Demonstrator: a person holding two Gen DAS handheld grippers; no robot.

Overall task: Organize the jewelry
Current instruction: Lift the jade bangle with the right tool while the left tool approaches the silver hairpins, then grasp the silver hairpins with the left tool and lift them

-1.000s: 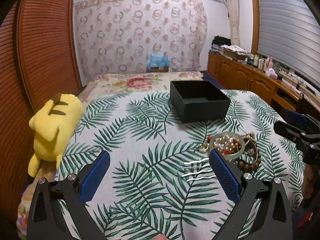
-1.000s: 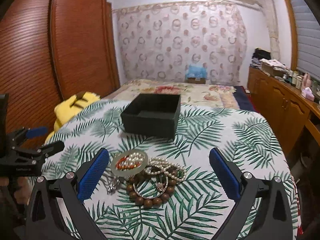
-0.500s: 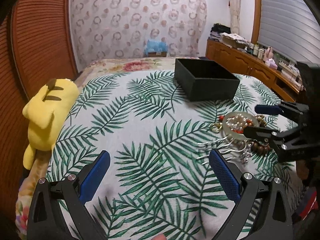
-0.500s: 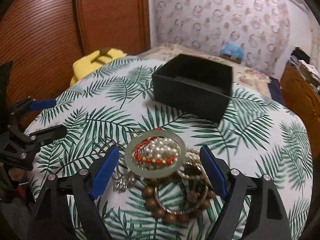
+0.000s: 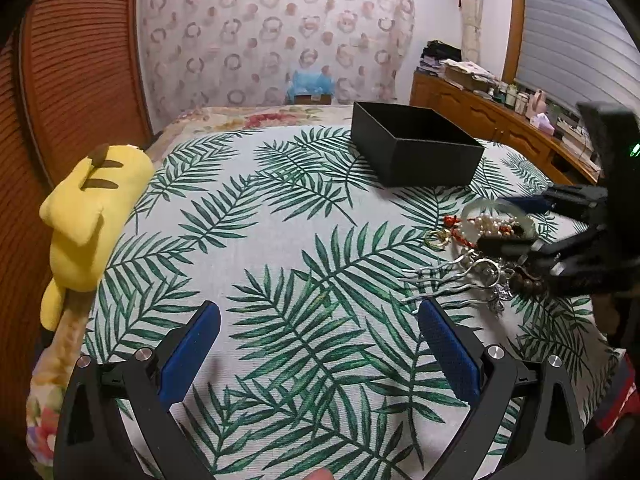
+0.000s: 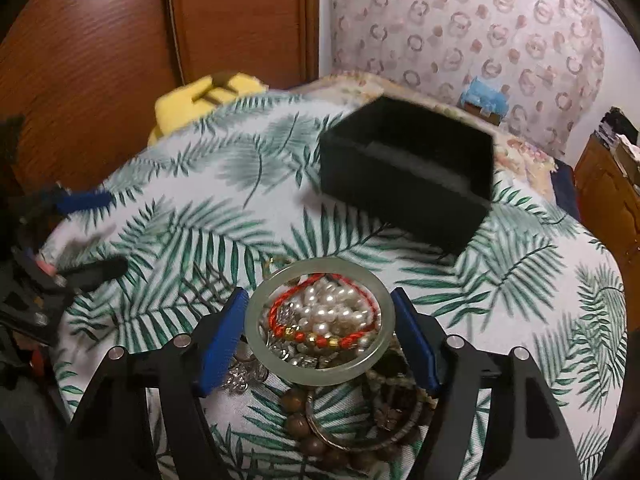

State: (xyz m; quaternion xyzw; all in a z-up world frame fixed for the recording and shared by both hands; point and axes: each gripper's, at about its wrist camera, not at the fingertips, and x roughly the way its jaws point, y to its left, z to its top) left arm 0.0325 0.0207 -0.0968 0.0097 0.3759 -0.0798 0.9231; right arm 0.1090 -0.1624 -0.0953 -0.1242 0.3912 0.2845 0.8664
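Note:
A pile of jewelry lies on the palm-leaf cloth (image 5: 280,264): a pale green jade bangle (image 6: 256,322), a pearl string (image 6: 324,312), a red cord bracelet (image 6: 340,338), a wooden bead bracelet (image 6: 300,424) and silver hairpins (image 5: 436,280). My right gripper (image 6: 320,332) is open with its blue pads on either side of the bangle, close to its rim; it also shows in the left wrist view (image 5: 520,224). An open black box (image 5: 416,148) stands behind the pile. My left gripper (image 5: 316,348) is open and empty over the cloth, left of the pile.
A yellow plush toy (image 5: 92,216) lies at the cloth's left edge. A wooden wardrobe (image 6: 120,40) stands on the left, a wooden dresser (image 5: 500,120) with clutter on the right. A patterned curtain (image 5: 272,32) hangs behind.
My right gripper has moved down and forward onto the pile and narrowed, so its pads now flank the jade bangle. My left gripper has stayed open and shifted slightly.

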